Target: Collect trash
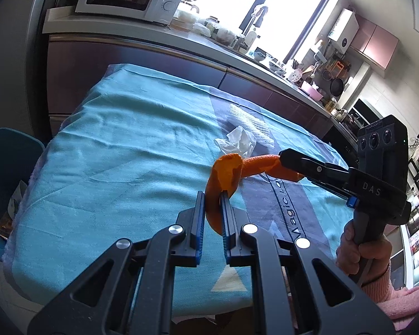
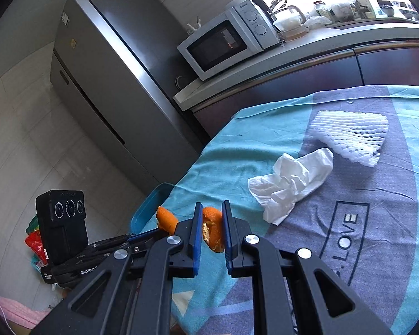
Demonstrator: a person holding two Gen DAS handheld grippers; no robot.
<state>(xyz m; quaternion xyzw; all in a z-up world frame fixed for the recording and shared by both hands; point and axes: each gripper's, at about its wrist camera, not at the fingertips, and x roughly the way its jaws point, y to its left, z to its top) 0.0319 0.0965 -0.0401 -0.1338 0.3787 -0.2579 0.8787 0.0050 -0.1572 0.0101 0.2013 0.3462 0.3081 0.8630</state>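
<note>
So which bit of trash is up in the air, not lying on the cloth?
The orange peel. Both tongs pinch it, one at each end, holding it above the cloth. The tissue and white foam net lie flat on it.

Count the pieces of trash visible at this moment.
3: the orange peel held between both hand-held grippers, the crumpled tissue on the tablecloth, and the white foam net just beyond it. More may lie out of view.

A white microwave (image 2: 223, 44) sits on the kitchen counter (image 2: 307, 48) beside a tall grey refrigerator (image 2: 103, 64), a glass kettle (image 2: 289, 18) to its right. Below bright windows (image 1: 279, 8), pans (image 1: 336, 86) and utensils hang near a white water heater (image 1: 345, 29).
</note>
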